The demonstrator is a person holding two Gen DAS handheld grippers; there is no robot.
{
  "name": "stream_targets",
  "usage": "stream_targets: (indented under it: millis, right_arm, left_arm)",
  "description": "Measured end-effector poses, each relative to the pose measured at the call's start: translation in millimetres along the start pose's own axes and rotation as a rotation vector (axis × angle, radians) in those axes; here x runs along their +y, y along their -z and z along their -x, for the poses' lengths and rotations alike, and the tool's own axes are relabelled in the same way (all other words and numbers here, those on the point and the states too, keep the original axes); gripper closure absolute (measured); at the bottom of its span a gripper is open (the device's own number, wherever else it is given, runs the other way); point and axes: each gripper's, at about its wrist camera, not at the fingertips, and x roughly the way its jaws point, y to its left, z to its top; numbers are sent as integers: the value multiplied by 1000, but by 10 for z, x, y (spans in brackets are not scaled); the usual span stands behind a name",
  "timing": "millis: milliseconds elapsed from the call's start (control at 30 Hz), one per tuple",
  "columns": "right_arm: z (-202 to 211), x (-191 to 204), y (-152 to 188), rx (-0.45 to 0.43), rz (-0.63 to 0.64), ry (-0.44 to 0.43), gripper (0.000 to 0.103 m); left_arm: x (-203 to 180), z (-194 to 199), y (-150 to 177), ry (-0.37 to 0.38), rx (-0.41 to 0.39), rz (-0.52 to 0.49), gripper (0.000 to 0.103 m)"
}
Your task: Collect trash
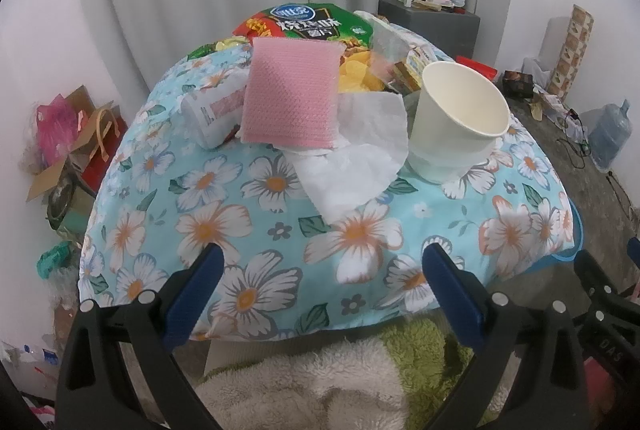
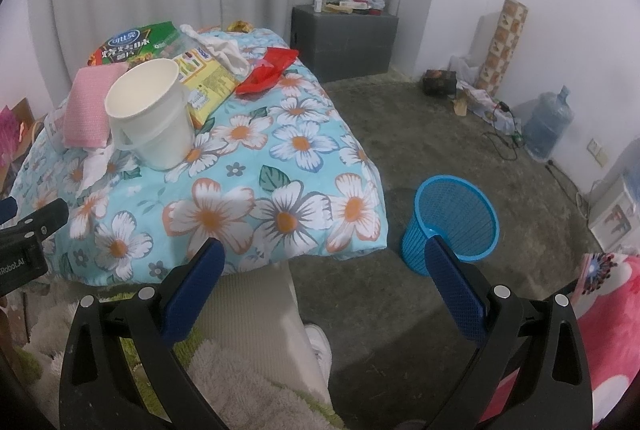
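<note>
A table under a floral cloth [image 1: 280, 230] [image 2: 280, 170] carries trash: a white paper cup [image 1: 456, 122] [image 2: 152, 118], a pink bubble-wrap pouch [image 1: 292, 94] [image 2: 90, 102], white tissue [image 1: 360, 158], a green chip bag [image 1: 308, 22] [image 2: 136, 42], a yellow wrapper [image 2: 212, 78] and a red wrapper [image 2: 268, 70]. A blue mesh bin [image 2: 456, 222] stands on the floor right of the table. My left gripper [image 1: 324, 270] is open and empty at the table's near edge. My right gripper [image 2: 324, 266] is open and empty, between the table corner and the bin.
A grey cabinet [image 2: 344, 38] with small items stands by the curtain. A water jug [image 2: 548, 122], cables and a patterned roll [image 2: 500, 42] line the right wall. Boxes and bags [image 1: 72, 142] lie left of the table. A person's leg [image 2: 256, 318] is below the table edge.
</note>
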Motion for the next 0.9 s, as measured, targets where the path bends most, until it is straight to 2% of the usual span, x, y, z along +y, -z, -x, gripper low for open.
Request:
stream_targets:
  millis: [233,400,467,600,700,900]
  right_arm:
    - [4,134,-383,-69,4,-35,8]
    - [-86,204,-646,-103,-19,-122,10]
    - [-165,283,-750,-97,-26,-183,13]
    - [-330,442,-918,-60,-43,-285,29]
    - [-383,509,-996,-40,-53,-355,41]
    - [-567,636,-1113,39,-58,-472,60]
  left_arm:
    - [117,11,-156,22,-20,38,6]
    - [441,-26,-333,85,-90,101,6]
    - [582,-64,-400,148,-128,105,6]
    - [835,-116,-541,289,-199,149,5]
    - [952,-202,-699,282,-210,194,5]
    - [860,-492,-987,259,-199,98,5]
